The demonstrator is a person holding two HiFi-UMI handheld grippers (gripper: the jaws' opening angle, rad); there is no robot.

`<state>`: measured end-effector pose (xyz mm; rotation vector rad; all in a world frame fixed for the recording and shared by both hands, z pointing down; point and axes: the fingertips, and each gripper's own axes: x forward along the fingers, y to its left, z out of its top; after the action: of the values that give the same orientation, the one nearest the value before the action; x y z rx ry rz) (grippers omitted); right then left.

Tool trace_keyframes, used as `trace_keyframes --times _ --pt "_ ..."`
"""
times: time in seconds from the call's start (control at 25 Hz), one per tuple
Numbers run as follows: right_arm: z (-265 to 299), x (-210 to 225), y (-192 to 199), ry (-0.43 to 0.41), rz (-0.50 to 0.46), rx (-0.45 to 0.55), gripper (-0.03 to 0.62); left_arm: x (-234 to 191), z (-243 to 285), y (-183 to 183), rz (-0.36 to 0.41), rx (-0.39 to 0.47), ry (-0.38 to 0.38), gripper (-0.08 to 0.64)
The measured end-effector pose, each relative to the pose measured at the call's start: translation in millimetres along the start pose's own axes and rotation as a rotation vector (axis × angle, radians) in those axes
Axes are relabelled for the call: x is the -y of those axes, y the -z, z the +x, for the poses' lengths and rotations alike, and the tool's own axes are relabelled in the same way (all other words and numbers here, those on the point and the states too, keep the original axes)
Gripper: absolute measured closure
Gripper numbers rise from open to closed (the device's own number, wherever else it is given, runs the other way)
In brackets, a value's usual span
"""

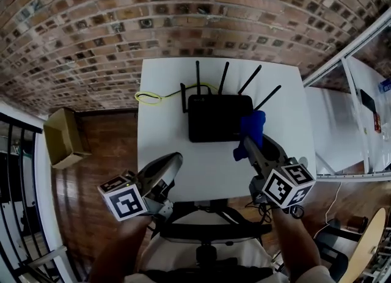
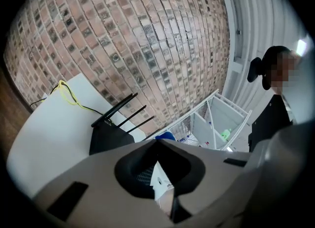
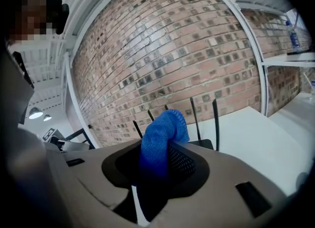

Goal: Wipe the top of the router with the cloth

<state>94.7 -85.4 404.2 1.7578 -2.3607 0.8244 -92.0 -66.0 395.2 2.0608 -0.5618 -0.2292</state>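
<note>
A black router (image 1: 219, 117) with several upright antennas sits on the white table (image 1: 165, 153), toward its far middle. My right gripper (image 1: 249, 144) is shut on a blue cloth (image 1: 250, 130), which hangs over the router's right front corner. In the right gripper view the cloth (image 3: 160, 146) bulges out between the jaws, with the antennas (image 3: 215, 119) behind it. My left gripper (image 1: 173, 161) hovers above the table's front left, its jaws together with nothing between them. From the left gripper view the router (image 2: 109, 136) shows ahead to the left.
A yellow cable (image 1: 153, 96) loops on the table behind the router's left side. A cardboard box (image 1: 63, 137) stands on the wooden floor at left. White shelving (image 1: 348, 123) runs along the right. A chair base (image 1: 206, 227) is below me. The brick wall stands behind the table.
</note>
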Motion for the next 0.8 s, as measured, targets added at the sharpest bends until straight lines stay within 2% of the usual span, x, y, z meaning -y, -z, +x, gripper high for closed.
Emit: trace_keyframes --times 0.16,0.48,0.8 --pt "-39 31 -5 0.011 0.008 0.029 0.446 19 16 25 0.008 -0.01 -0.028 0.535" --pt "-130 94 -19 0.017 0.082 0.096 0.455 80 54 84 0.038 -0.013 -0.047 0.535" --pt "-196 126 -13 -0.076 0.065 0.09 0.457 136 80 142 0.08 0.019 -0.067 0.535"
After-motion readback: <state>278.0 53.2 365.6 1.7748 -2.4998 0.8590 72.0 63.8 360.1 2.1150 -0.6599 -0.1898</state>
